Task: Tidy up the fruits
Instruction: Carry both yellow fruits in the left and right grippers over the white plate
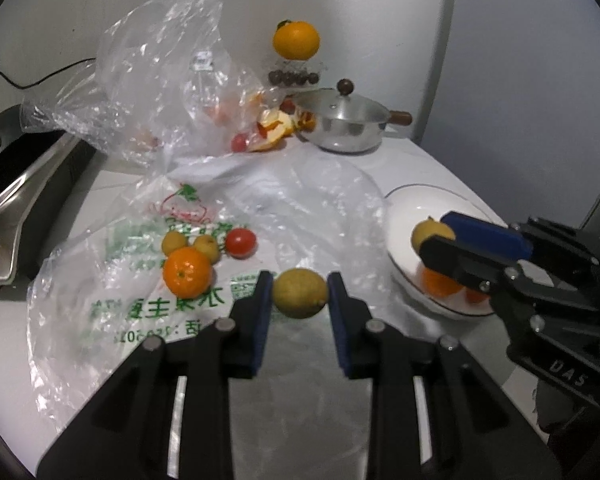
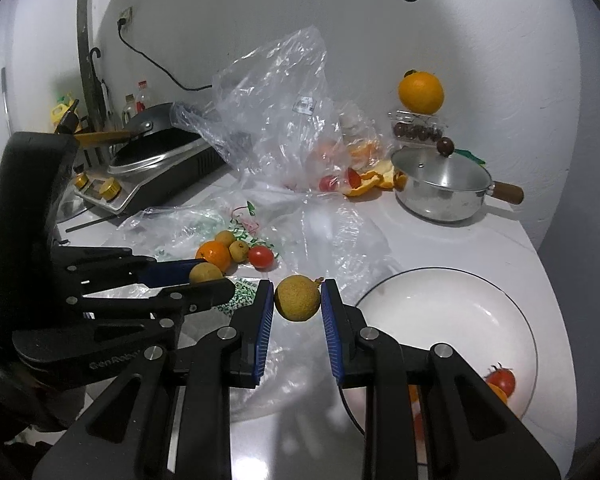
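My left gripper (image 1: 299, 282) is shut on a small yellow-brown fruit (image 1: 299, 294), held above a printed plastic bag (image 1: 148, 308). On that bag lie a mandarin (image 1: 188, 272), two small yellow fruits (image 1: 175, 242) and a cherry tomato (image 1: 241, 242). My right gripper (image 2: 297, 292) is shut on another small yellow fruit (image 2: 298, 299), just left of the white plate (image 2: 452, 312). The plate holds a tomato (image 2: 501, 382) and orange fruit partly hidden by the fingers. In the left wrist view the right gripper (image 1: 434, 234) hangs over the plate (image 1: 404, 208).
A lidded steel pot (image 2: 444, 184) stands at the back right, with orange peel (image 2: 374, 182) beside it. Behind it a large orange (image 2: 421, 92) sits on a clear box of dark fruits. A crumpled clear bag (image 2: 276, 112) and a cooker with a pan (image 2: 160, 168) fill the back left.
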`<state>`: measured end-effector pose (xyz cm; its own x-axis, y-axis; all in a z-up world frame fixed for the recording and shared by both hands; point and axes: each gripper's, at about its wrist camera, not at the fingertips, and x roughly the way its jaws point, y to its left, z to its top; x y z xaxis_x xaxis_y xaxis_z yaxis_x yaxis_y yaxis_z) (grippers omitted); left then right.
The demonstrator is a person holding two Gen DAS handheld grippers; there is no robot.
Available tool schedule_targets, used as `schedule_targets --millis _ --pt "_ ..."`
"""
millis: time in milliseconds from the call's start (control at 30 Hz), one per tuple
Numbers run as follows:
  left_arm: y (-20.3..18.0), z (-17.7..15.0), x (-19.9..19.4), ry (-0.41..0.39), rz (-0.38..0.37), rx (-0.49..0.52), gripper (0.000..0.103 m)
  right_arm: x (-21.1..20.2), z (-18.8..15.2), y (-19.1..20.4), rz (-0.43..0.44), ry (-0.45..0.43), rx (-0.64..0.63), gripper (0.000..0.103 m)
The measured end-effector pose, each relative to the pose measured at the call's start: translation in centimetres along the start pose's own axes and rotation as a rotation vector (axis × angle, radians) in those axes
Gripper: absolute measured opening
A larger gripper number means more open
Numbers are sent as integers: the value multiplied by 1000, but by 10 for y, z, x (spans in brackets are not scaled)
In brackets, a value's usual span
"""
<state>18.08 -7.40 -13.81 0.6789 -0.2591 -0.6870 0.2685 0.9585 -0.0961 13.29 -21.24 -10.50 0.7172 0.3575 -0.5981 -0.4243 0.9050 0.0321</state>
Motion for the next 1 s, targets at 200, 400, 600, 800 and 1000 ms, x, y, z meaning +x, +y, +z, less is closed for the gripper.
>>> schedule_targets --millis 200,400,600,800,1000 --pt "-18 -1 -9 -13 -10 13 28 -18 -8 -11 -18 -14 15 26" --pt "-37 -1 -12 -16 -20 34 28 -30 -16 -24 -36 -19 31 26" --pt "-56 -1 -13 -16 -32 54 28 -40 -24 -39 -50 -23 51 26" --pt "-76 0 -11 -12 -46 75 28 -45 -33 -55 -65 -17 68 26" --pt "-93 4 -6 -12 -33 112 28 -48 -39 -71 -76 -17 91 26"
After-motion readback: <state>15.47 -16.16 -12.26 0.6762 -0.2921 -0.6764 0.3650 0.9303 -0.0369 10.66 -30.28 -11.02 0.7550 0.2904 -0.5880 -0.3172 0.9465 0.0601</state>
